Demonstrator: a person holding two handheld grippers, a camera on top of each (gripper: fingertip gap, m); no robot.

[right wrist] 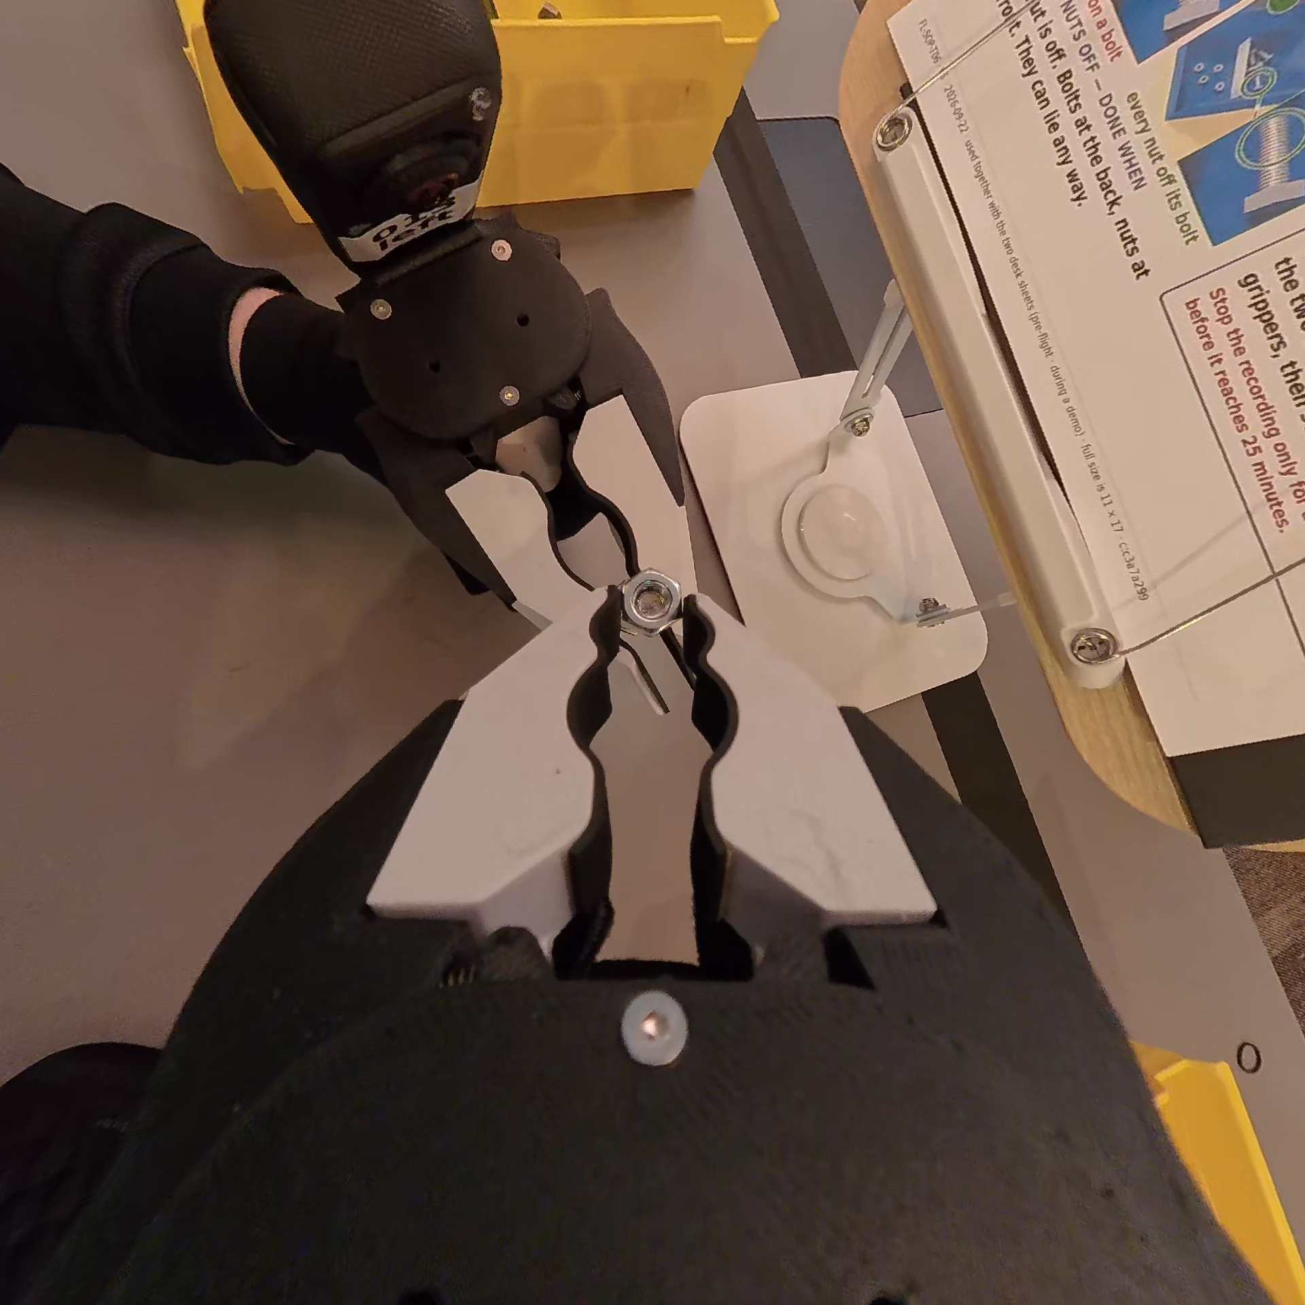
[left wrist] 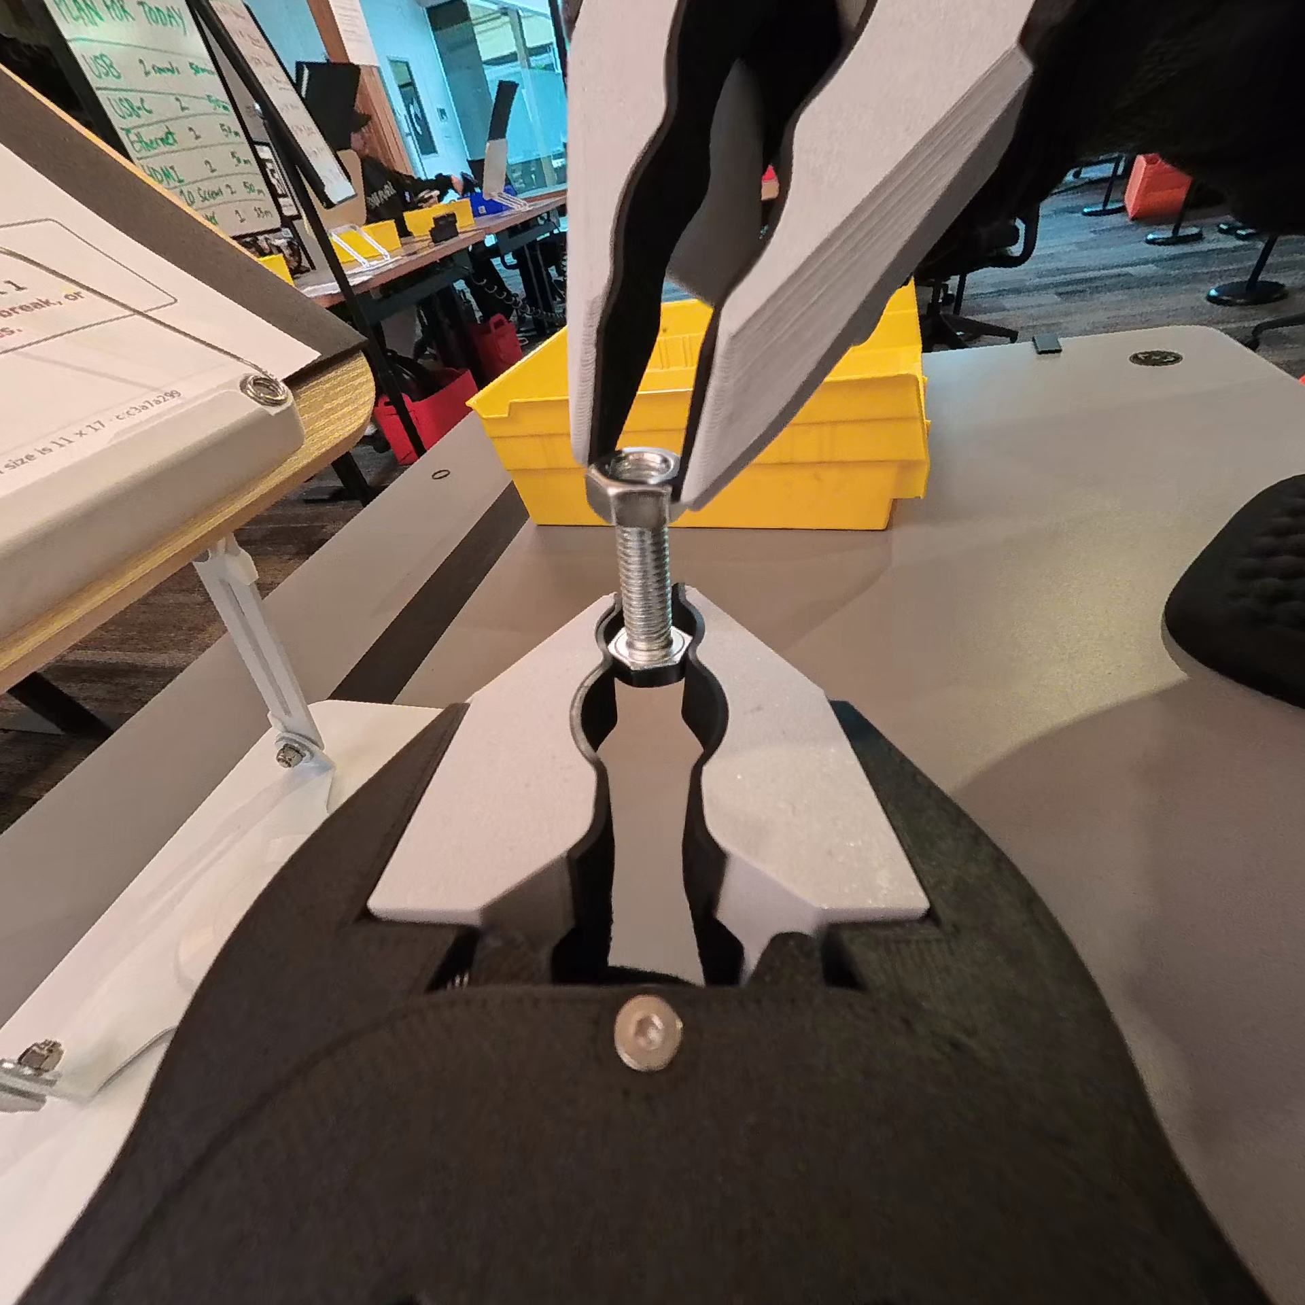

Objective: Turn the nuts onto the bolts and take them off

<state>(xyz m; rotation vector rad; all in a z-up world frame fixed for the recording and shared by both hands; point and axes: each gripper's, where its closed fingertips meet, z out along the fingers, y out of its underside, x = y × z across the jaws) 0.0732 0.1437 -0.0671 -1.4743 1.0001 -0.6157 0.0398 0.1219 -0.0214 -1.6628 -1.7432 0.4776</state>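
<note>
A silver bolt (left wrist: 642, 579) stands upright over the grey table (left wrist: 1024, 565). My left gripper (left wrist: 650, 639) is shut on the bolt's hex head, with the threaded shaft pointing up. A silver hex nut (left wrist: 633, 487) sits on the top end of the shaft. My right gripper (left wrist: 635, 477) comes down from above and is shut on that nut. In the right wrist view I look down on the nut (right wrist: 648, 600) between my right gripper's (right wrist: 648, 616) fingers. The left gripper (right wrist: 611, 585) reaches in from the upper left, held by a black-gloved hand (right wrist: 176, 339).
A stack of yellow bins (left wrist: 777, 452) stands just behind the bolt, also in the right wrist view (right wrist: 621, 106). A tilted instruction board (left wrist: 141, 367) on a white stand base (right wrist: 833, 551) is to the left. A black padded object (left wrist: 1257, 586) lies at the table's right edge. About 6 cm separates my left fingertips from my right.
</note>
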